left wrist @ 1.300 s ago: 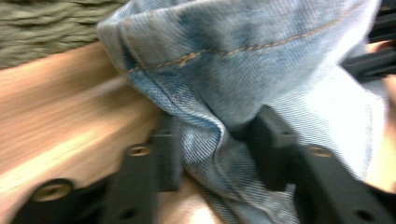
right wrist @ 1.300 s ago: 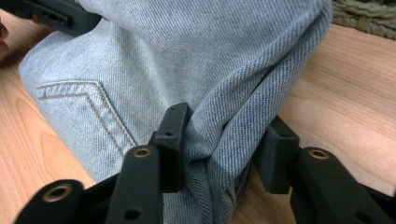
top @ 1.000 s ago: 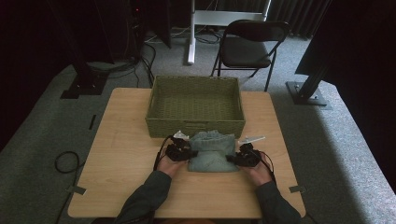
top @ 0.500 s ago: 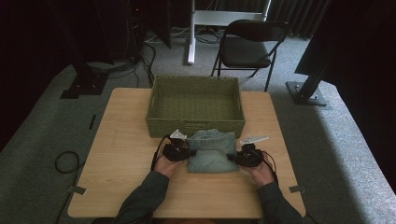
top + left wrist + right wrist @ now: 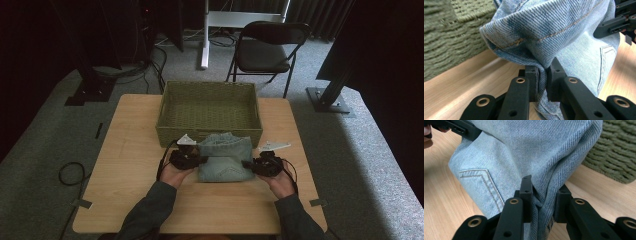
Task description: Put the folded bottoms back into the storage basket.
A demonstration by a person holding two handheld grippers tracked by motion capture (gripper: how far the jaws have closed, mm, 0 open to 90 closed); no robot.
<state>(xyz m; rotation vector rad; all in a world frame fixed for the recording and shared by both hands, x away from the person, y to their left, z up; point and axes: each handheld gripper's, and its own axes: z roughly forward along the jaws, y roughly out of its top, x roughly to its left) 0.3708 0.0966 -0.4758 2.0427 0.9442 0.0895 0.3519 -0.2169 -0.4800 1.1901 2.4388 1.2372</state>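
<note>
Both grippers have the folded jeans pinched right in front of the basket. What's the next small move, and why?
Probably lift a little higher, then carry forward over the near rim of the basket. The left gripper and the right gripper each clamp a side of the folded jeans, which sit against the basket's front wall, and the basket is empty, so the bundle likely needs rim clearance first.

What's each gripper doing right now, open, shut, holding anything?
Left gripper: shut on the folded jeans, at their left edge.
Right gripper: shut on the jeans' right edge.
</note>
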